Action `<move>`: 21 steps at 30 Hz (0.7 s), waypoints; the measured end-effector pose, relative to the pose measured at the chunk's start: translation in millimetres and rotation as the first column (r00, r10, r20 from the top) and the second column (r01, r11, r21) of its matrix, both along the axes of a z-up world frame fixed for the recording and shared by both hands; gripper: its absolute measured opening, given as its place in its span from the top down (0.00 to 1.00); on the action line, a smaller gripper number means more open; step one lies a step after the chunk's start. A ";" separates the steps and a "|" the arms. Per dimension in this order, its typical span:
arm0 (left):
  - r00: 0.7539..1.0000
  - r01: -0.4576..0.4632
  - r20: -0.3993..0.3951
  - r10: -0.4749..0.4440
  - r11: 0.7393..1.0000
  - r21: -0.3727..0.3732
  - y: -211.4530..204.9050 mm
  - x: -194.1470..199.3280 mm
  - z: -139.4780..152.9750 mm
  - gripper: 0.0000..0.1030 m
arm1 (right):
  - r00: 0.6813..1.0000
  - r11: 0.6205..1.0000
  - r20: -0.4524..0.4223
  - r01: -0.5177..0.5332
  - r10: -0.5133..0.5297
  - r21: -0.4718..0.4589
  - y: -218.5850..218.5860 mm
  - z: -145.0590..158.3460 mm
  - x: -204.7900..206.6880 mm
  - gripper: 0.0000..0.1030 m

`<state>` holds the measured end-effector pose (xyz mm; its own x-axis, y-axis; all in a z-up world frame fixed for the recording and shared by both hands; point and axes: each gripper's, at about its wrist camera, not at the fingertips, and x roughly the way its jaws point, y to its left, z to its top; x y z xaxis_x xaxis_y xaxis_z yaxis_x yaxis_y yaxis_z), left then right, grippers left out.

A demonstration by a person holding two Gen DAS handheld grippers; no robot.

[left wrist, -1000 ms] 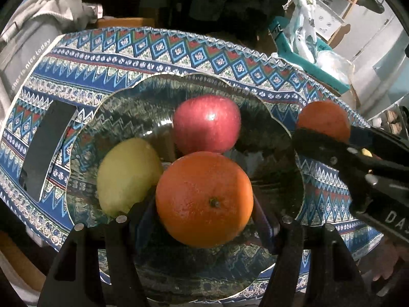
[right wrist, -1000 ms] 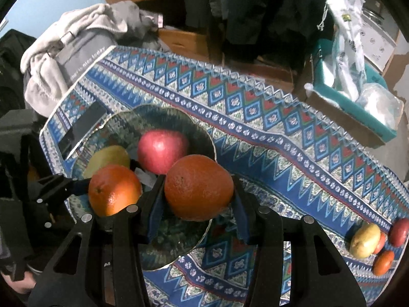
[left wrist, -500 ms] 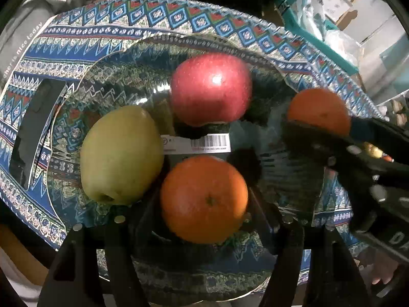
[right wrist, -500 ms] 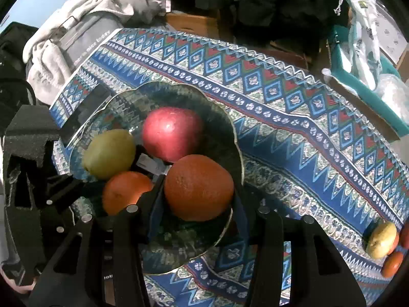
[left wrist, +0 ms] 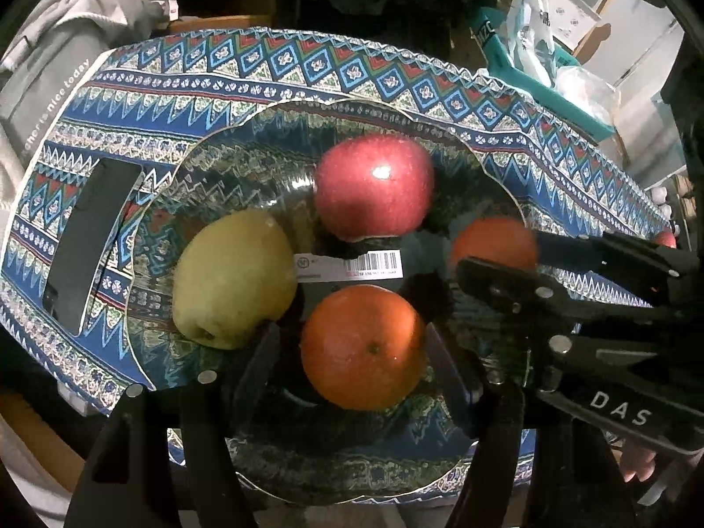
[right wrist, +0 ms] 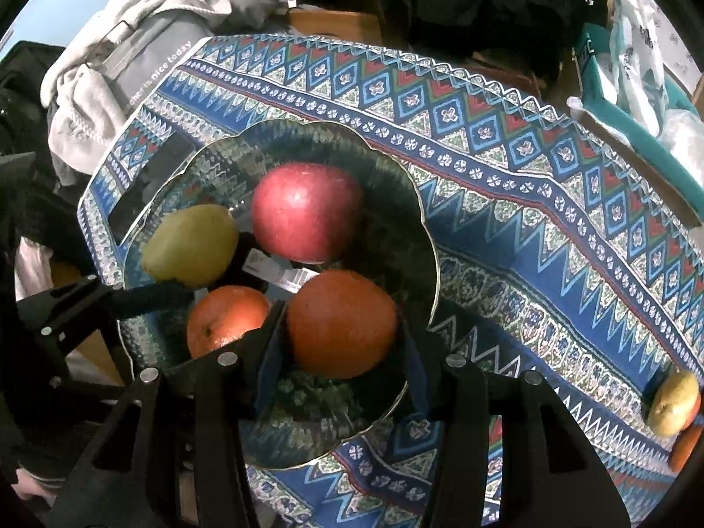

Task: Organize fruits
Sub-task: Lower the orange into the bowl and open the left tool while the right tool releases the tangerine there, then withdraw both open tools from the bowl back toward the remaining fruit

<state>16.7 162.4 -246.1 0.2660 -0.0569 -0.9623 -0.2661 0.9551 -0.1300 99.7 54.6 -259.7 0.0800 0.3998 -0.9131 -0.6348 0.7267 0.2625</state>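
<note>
A glass bowl (left wrist: 211,167) (right wrist: 422,237) on the patterned cloth holds a red apple (left wrist: 374,185) (right wrist: 306,211), a yellow-green pear (left wrist: 233,277) (right wrist: 189,246) and an orange (left wrist: 363,347) (right wrist: 226,319). My left gripper (left wrist: 352,352) is open, its fingers apart on either side of that orange, which rests in the bowl. My right gripper (right wrist: 339,330) is shut on a second orange (right wrist: 341,323) (left wrist: 493,242) and holds it low over the bowl's right side.
A black phone (left wrist: 88,242) lies left of the bowl. Grey clothing (right wrist: 132,53) is piled at the far left. More fruit (right wrist: 675,402) lies at the cloth's right end. A teal bin with plastic bags (left wrist: 541,66) stands behind.
The left gripper has opened and released its orange into the bowl, then drawn back slightly. The right gripper has carried its orange lower and further into the bowl.
</note>
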 end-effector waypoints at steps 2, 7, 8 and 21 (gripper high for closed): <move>1.000 0.000 0.003 0.000 1.000 0.003 -0.2 -0.2 1.6 0.31 | 1.000 1.000 0.003 0.001 -0.001 0.004 -0.5 2.4 -0.2 0.52; 1.000 0.008 0.011 -0.008 1.000 0.020 -3.7 -0.2 3.7 0.31 | 1.000 1.000 0.027 0.011 -0.011 0.003 -5.1 10.8 -0.9 0.52; 1.000 0.010 0.015 -0.010 1.000 0.025 -5.0 -0.2 5.2 0.31 | 0.999 1.000 0.031 0.014 -0.014 0.005 -6.3 12.8 -0.9 0.52; 0.992 0.013 0.124 -0.023 0.996 0.086 -7.9 2.0 45.5 0.31 | 0.984 0.997 0.162 0.077 -0.079 0.018 -25.6 63.7 -3.4 0.52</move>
